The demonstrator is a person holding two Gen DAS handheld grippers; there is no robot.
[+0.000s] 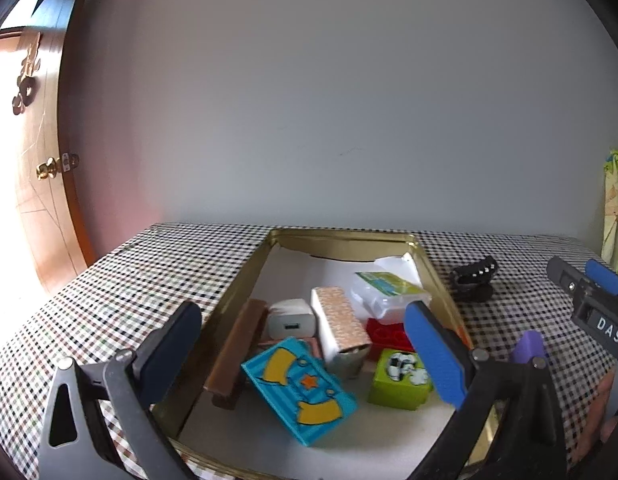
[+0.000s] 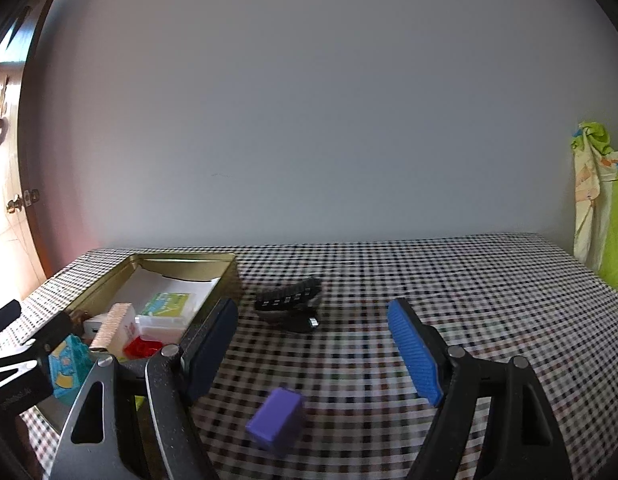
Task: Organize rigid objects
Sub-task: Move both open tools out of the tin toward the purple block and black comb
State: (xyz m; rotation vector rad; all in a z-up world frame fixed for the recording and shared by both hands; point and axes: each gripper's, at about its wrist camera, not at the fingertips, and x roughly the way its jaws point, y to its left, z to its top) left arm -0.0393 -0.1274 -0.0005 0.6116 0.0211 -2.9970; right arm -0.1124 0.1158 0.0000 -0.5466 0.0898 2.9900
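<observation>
A checked cloth covers the bench (image 2: 429,280), which stands against a plain pale wall. Toward its left end sits a shallow gold tin (image 1: 245,280), lined white and already crowded: a teal card with yellow shapes (image 1: 301,388) leaning at the near side, a brown bar (image 1: 237,348) along the left wall, a white charger plug (image 1: 289,318), a tall paper-wrapped box (image 1: 341,328), a red brick (image 1: 389,336), a green cube with a picture on it (image 1: 397,380) and a clear plastic case with a green label (image 1: 389,292) nearer the far right corner.

The left claw (image 1: 305,344) hangs over the tin's near edge, its jaws wide apart and nothing between them. The right claw (image 2: 313,352) is over open cloth just right of the tin, jaws likewise spread and gripping nothing.

Two pieces lie loose on the cloth outside the tin. A purple block (image 2: 277,420) rests near the bench's front edge, below and between the right claw's fingers without touching either. A black hair clip (image 2: 289,304) lies farther back, just beside the tin's right wall.
</observation>
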